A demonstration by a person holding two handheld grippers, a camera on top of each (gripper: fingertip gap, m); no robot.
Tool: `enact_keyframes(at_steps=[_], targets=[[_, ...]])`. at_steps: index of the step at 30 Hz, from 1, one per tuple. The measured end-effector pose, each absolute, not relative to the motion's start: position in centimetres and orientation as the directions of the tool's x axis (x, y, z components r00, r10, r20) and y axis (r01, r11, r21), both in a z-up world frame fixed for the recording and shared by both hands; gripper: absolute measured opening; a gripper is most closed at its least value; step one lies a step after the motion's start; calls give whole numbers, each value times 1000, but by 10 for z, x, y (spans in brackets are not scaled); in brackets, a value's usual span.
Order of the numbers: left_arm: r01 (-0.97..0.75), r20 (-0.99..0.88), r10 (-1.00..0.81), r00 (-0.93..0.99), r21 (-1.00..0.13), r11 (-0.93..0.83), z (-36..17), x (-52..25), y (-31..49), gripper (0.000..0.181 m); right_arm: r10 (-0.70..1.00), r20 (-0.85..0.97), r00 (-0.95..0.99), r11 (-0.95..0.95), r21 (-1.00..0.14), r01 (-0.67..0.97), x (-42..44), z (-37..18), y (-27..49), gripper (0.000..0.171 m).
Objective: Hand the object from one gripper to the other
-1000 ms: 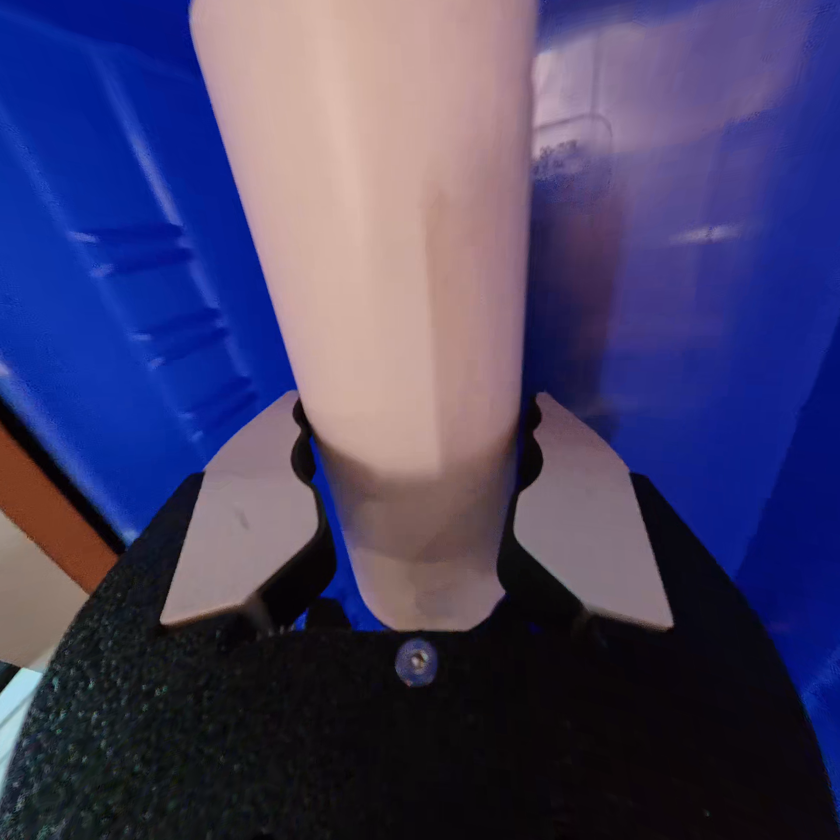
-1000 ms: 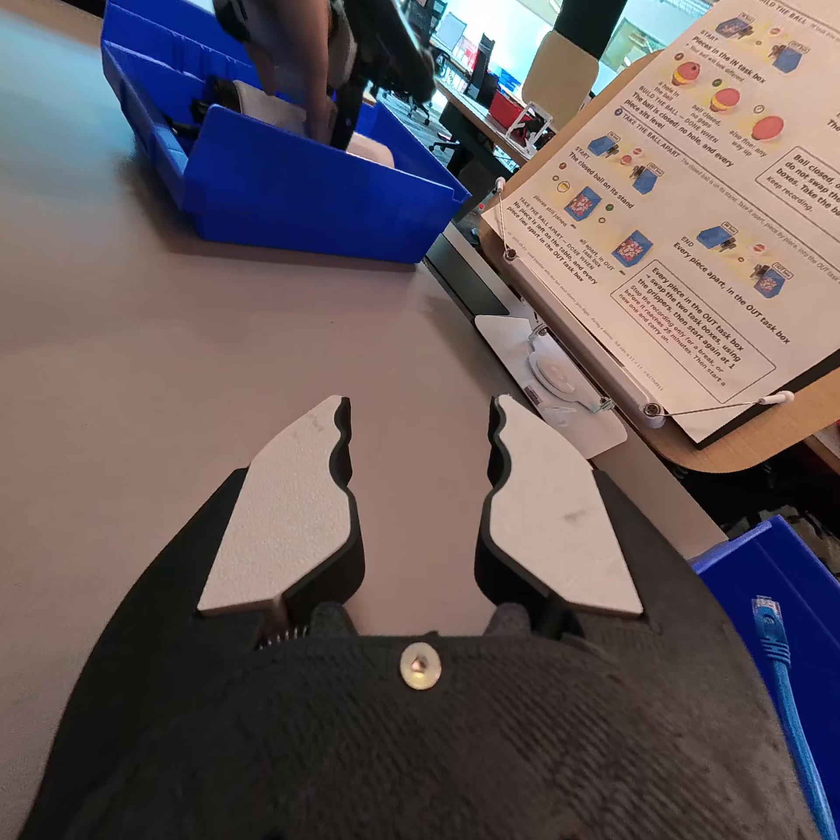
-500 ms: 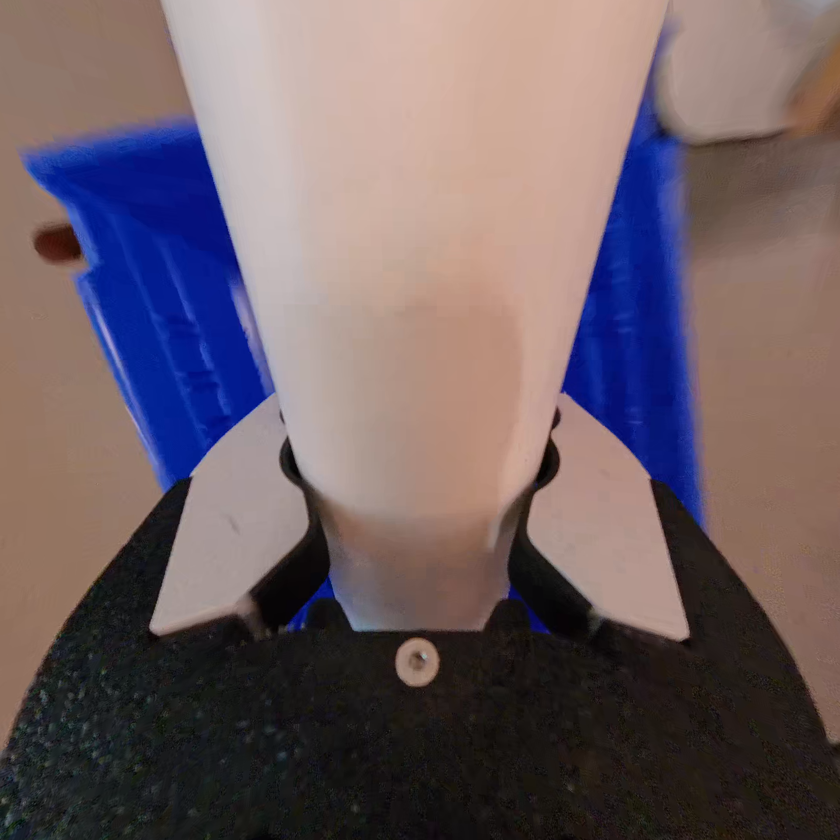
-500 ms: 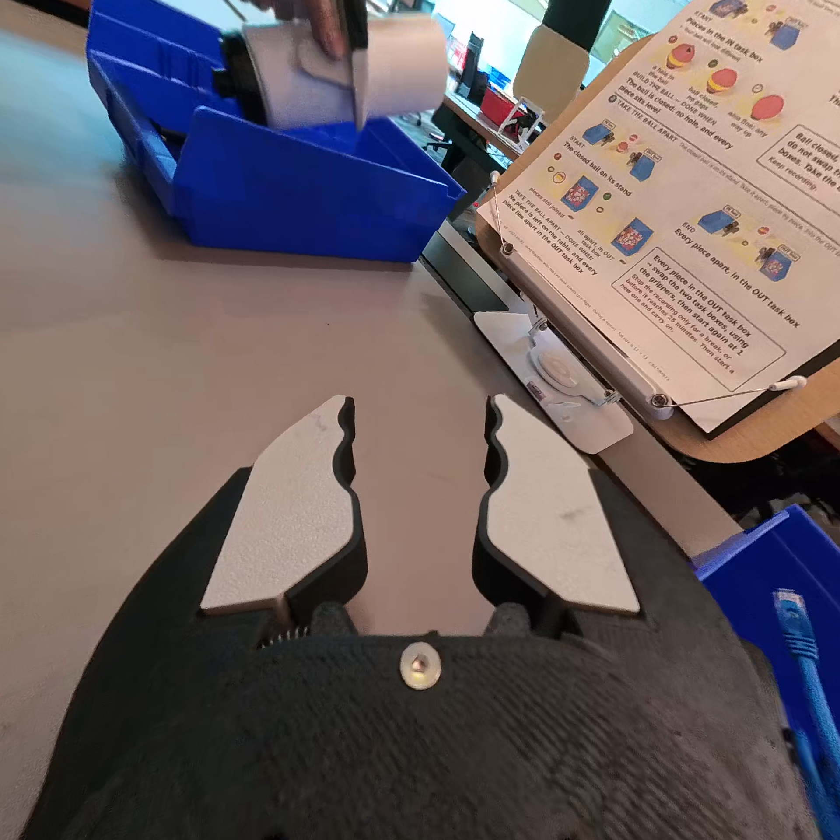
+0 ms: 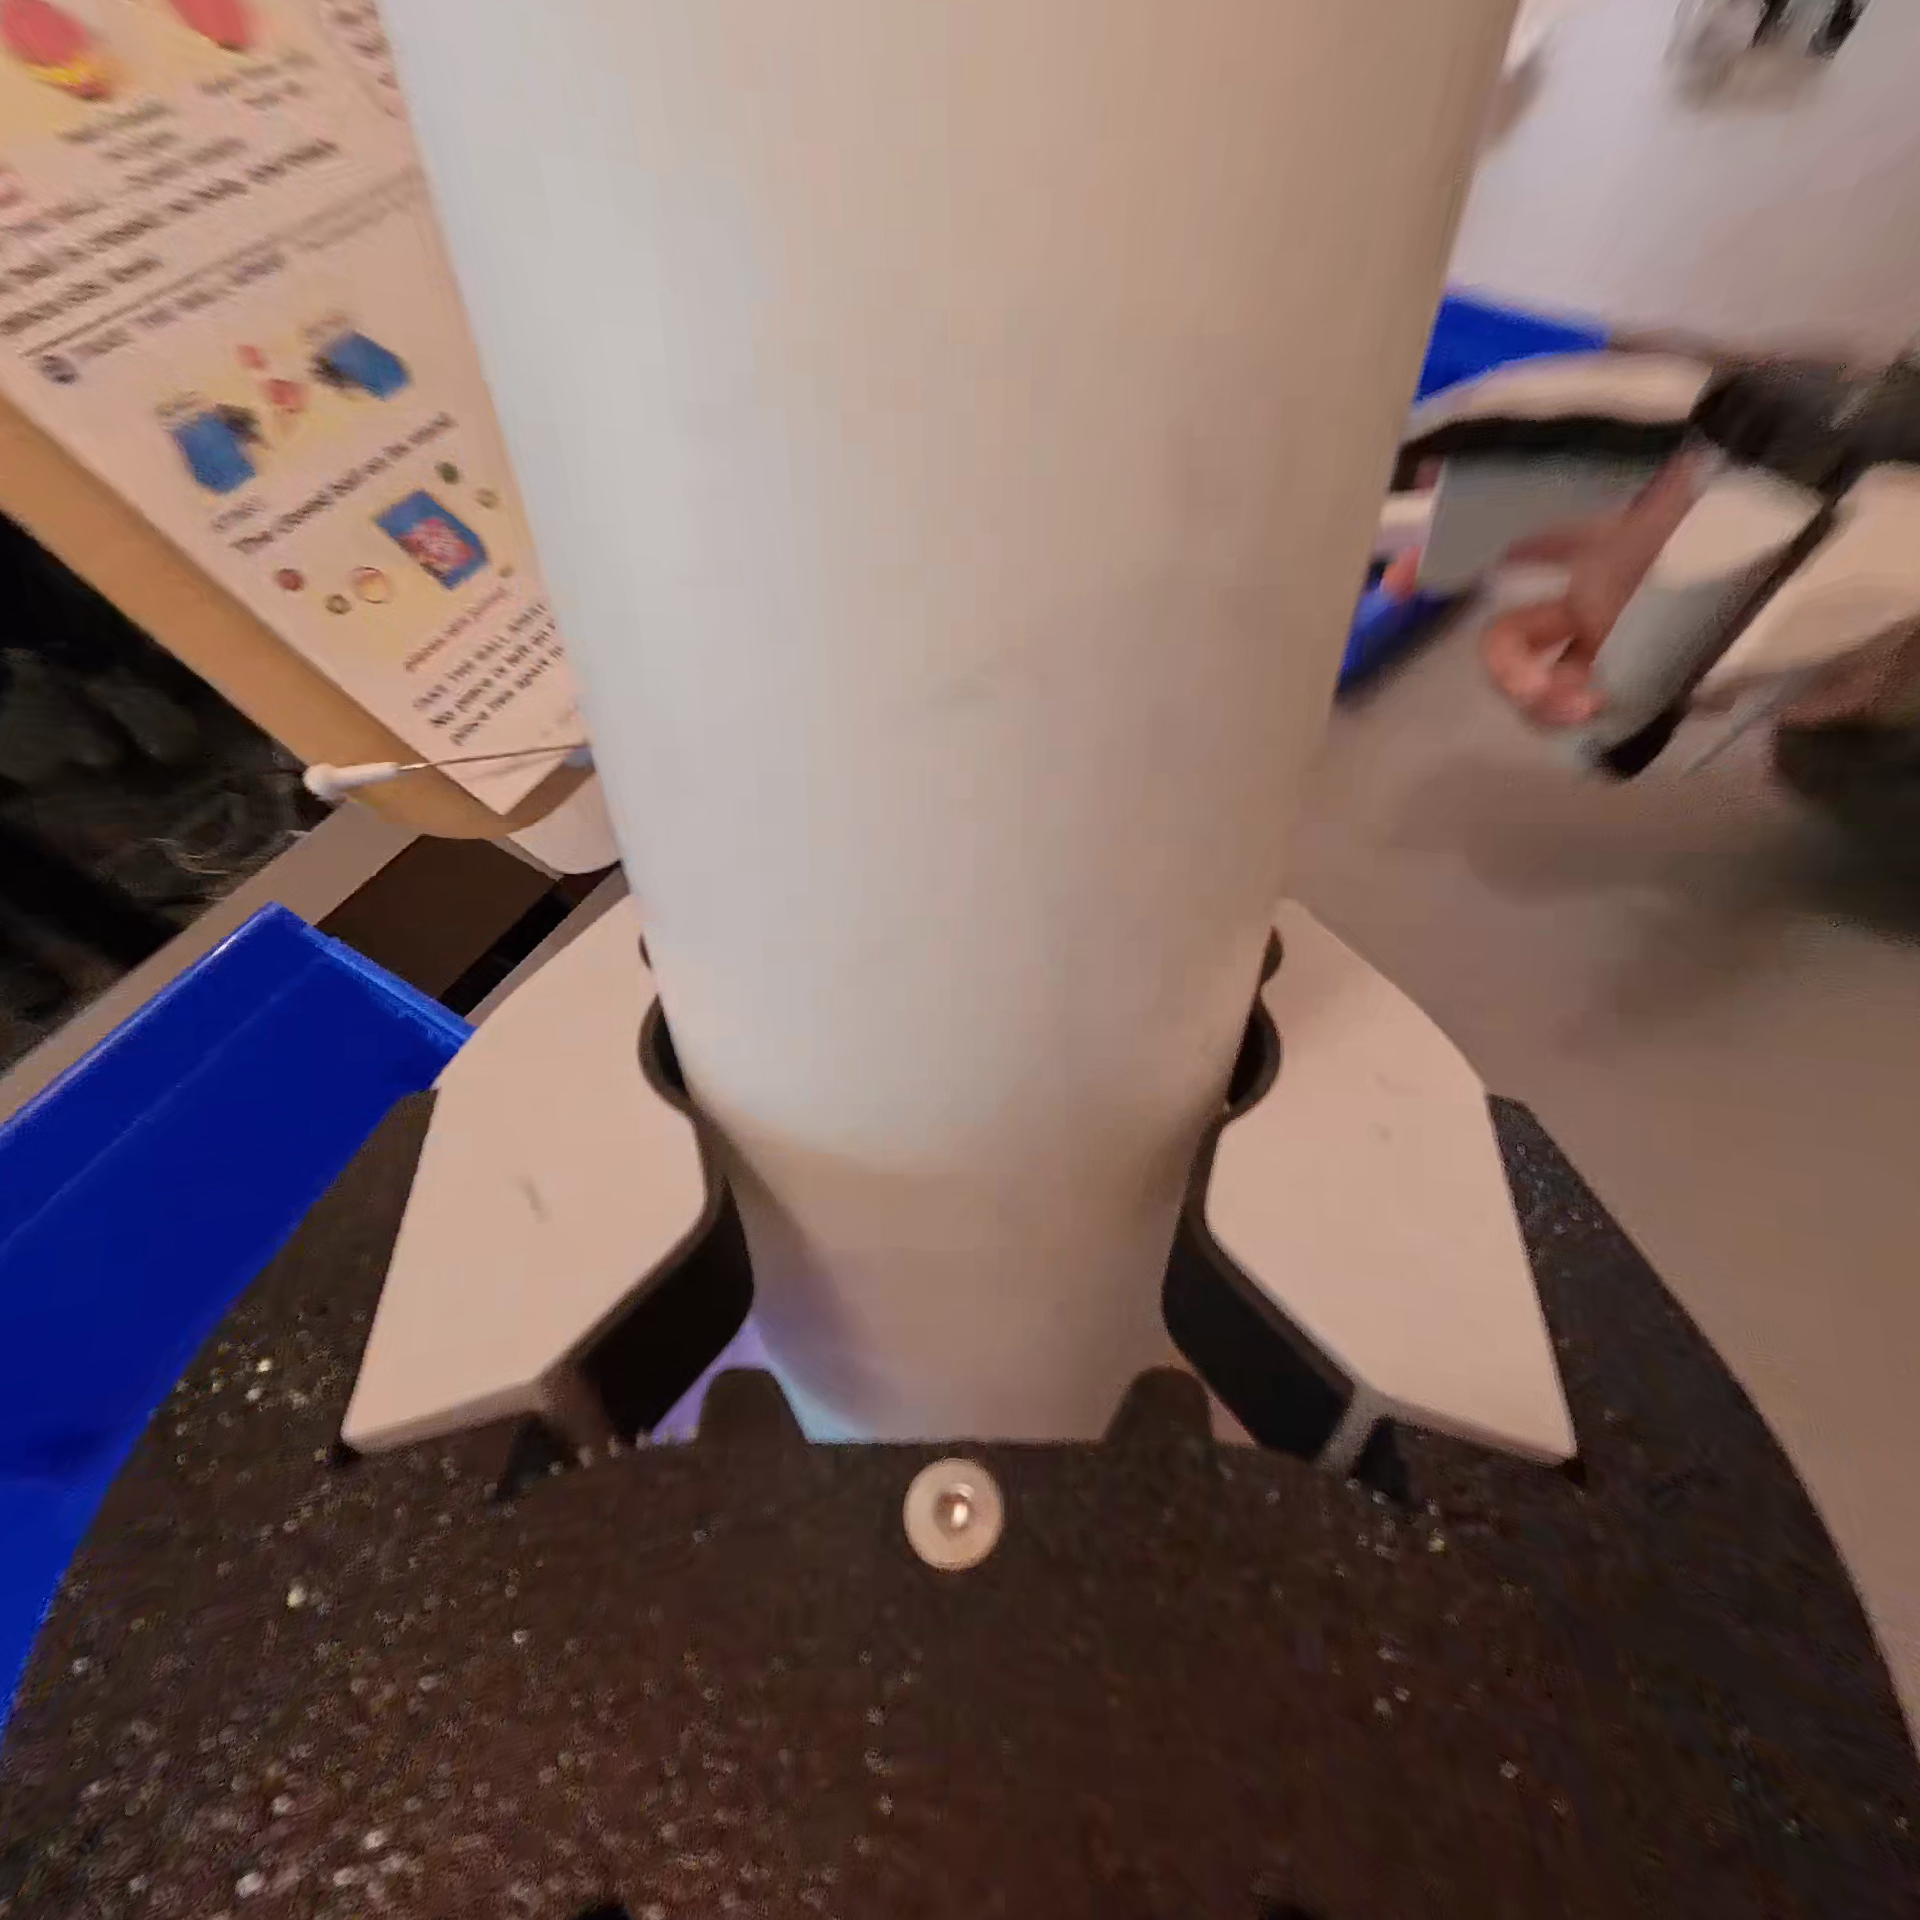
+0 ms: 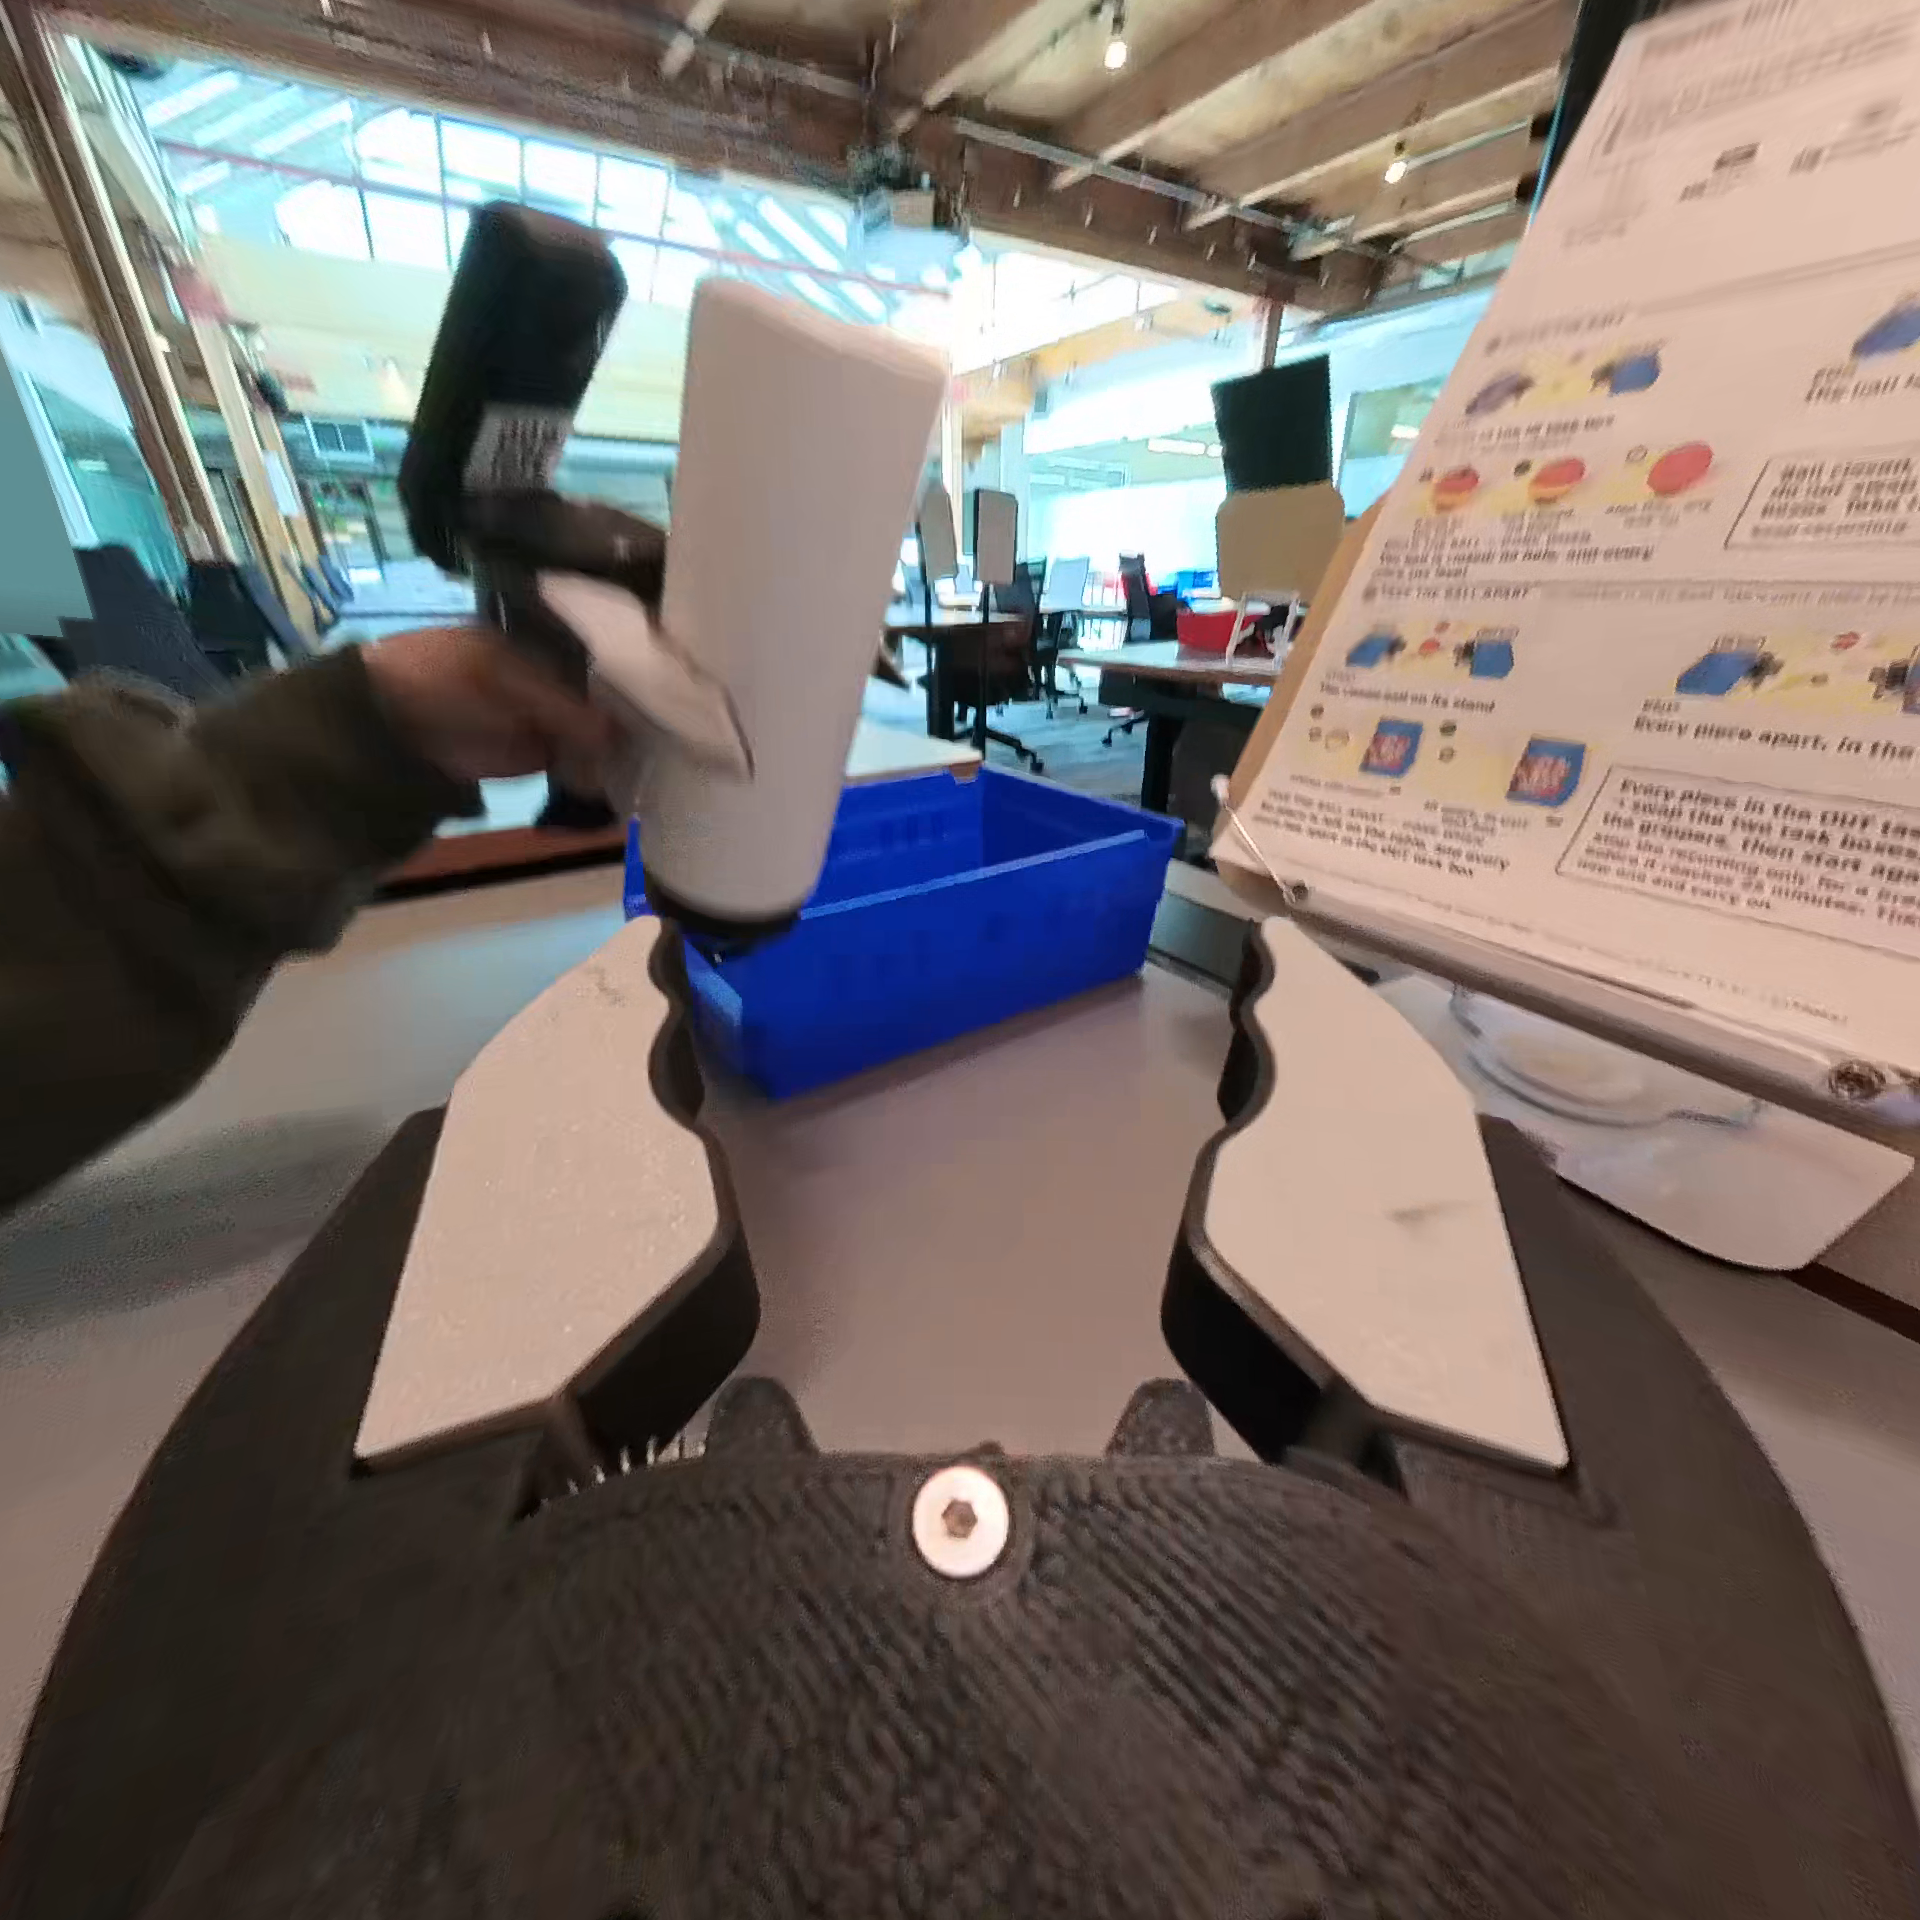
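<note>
A tall white cylinder (image 5: 935,520) fills the left wrist view, and my left gripper (image 5: 956,1039) is shut on its lower end. In the right wrist view the same cylinder (image 6: 779,603) stands nearly upright in the air, held by the left gripper (image 6: 675,696) in a sleeved hand. It hangs just above and beyond my right gripper's left fingertip. My right gripper (image 6: 956,997) is open and empty, above the grey table (image 6: 966,1195). The right gripper also shows blurred at the far right of the left wrist view (image 5: 1683,582).
A blue bin (image 6: 935,914) sits on the table behind the cylinder. An instruction sheet on a tilted wooden board (image 6: 1621,623) stands at the right, with a white base plate (image 6: 1714,1195) under it. Another blue bin edge (image 5: 156,1195) shows low left in the left wrist view.
My left gripper lifted the cylinder out of the blue bin, swung it upright and brought it close in front of the right gripper. The right gripper tilted up and opened wider.
</note>
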State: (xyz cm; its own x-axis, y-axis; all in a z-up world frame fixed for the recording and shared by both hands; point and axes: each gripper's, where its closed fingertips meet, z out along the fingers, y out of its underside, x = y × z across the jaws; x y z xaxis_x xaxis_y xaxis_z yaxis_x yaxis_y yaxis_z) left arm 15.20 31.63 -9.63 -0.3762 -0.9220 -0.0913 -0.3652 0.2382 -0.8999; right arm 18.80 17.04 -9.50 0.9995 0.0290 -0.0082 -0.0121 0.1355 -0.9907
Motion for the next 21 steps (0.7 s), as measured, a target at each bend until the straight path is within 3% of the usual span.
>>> enact_keyframes(at_steps=[4, 7, 11, 16, 21], targets=[[-282, -397, -833, -385, -809, 516, -124, 148, 263, 102, 12, 131, 991, 82, -988, 130, 155, -83, 171, 111], [-198, -601, -739, -303, -719, 666, -121, 144, 229, 102, 64, 129, 990, 9, -992, 129, 126, -83, 166, 119], [-209, -899, -437, -21, -424, 881, -89, 121, 213, 101, -11, 168, 986, -22, -986, 167, 108, -58, 136, 120], [-270, -983, -124, 139, -158, 950, -67, 76, 184, 102, -52, 370, 927, -167, -919, 358, 66, -58, 101, 120], [-234, -975, 0, 222, -53, 971, -56, 59, 163, 102, -9, 416, 909, -197, -892, 406, 45, -70, 101, 114]])
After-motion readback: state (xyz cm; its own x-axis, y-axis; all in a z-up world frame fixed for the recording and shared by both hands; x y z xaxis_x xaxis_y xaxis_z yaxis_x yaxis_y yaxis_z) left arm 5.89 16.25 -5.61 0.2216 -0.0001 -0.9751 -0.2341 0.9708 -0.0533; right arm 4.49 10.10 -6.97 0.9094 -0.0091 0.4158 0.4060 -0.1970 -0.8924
